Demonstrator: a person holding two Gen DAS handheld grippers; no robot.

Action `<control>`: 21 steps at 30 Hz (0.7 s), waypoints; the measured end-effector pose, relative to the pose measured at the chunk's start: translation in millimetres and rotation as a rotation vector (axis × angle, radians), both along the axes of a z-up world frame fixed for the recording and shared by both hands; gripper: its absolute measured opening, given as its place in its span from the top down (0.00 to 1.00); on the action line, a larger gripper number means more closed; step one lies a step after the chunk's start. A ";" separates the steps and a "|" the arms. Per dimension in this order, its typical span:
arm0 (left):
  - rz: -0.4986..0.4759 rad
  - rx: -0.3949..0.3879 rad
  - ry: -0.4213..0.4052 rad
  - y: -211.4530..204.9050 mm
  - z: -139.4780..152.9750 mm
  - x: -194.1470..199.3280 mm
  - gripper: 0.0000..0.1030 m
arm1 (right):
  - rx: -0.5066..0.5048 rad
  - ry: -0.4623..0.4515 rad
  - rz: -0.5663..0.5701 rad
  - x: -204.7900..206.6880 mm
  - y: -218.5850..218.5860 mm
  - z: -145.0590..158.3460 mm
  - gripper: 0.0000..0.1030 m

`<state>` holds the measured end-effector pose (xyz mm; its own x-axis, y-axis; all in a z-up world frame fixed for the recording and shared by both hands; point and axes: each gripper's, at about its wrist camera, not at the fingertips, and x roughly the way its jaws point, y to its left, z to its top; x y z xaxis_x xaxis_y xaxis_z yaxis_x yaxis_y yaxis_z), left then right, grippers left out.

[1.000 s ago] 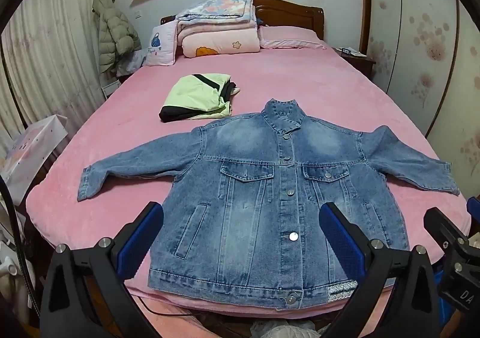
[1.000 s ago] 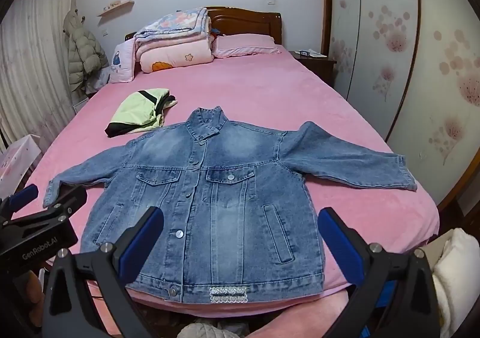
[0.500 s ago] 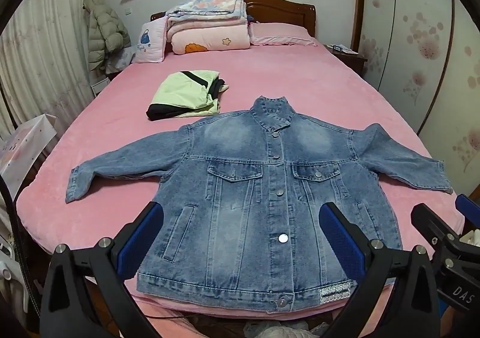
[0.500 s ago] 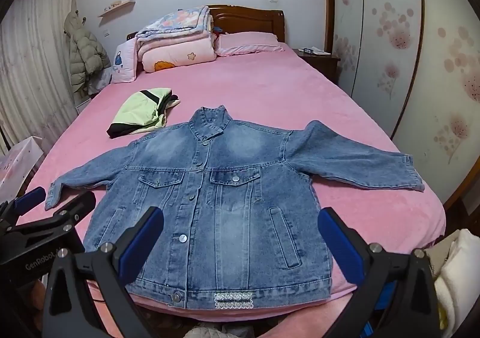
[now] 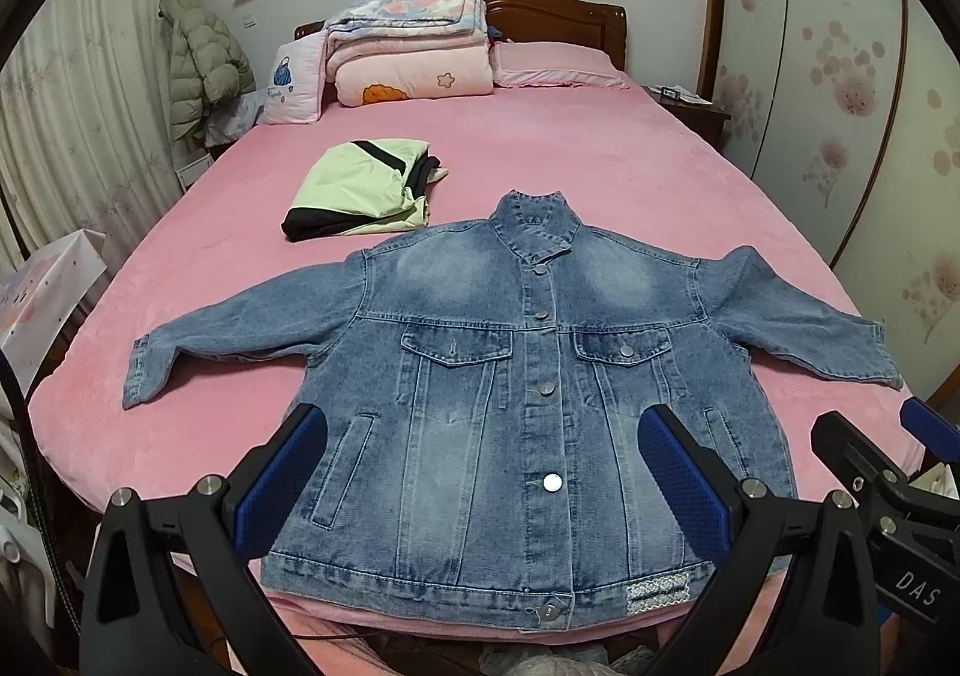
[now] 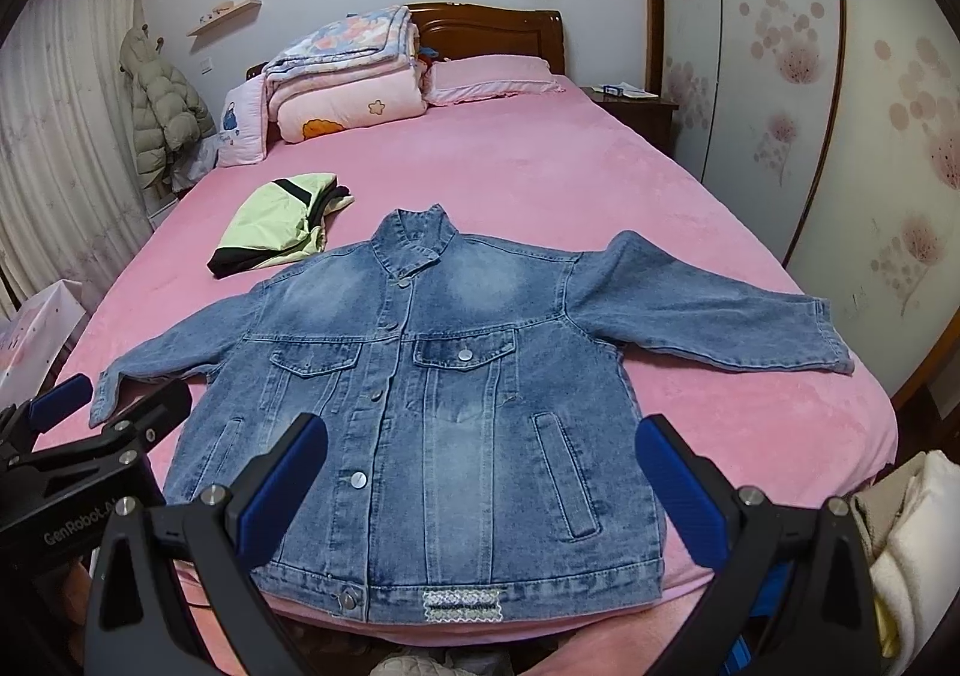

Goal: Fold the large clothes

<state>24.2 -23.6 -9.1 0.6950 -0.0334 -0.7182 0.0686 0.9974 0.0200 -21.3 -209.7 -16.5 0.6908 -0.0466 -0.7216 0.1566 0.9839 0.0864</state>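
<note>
Jacket [image 5: 510, 406]: faded blue denim, buttoned, flat front-up at near end of plush pink bed [image 5: 570, 159], sleeves spread wide. I see left gripper [image 5: 480, 472] and right gripper [image 6: 480, 472] both level above hem, fingers wide apart, gripping nothing.

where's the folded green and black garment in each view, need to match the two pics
Left wrist view: the folded light green garment with black trim lies left of centre, just beyond the blue denim jacket's left shoulder.
Right wrist view: the same garment sits further left, again past that shoulder of the jacket.
Shared landmark: the jacket's stand-up collar.
</note>
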 end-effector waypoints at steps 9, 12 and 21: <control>0.000 -0.001 0.023 -1.8 -7.7 -2.3 0.00 | 0.021 0.020 0.002 1.4 -3.5 -5.0 0.00; -0.003 -0.006 0.036 -2.2 -9.2 -1.5 0.00 | 0.021 0.022 0.001 1.6 -4.5 -6.0 0.00; -0.006 -0.009 0.063 -3.0 -15.3 -1.0 0.00 | 0.044 0.034 0.001 -0.4 -6.1 -8.7 0.00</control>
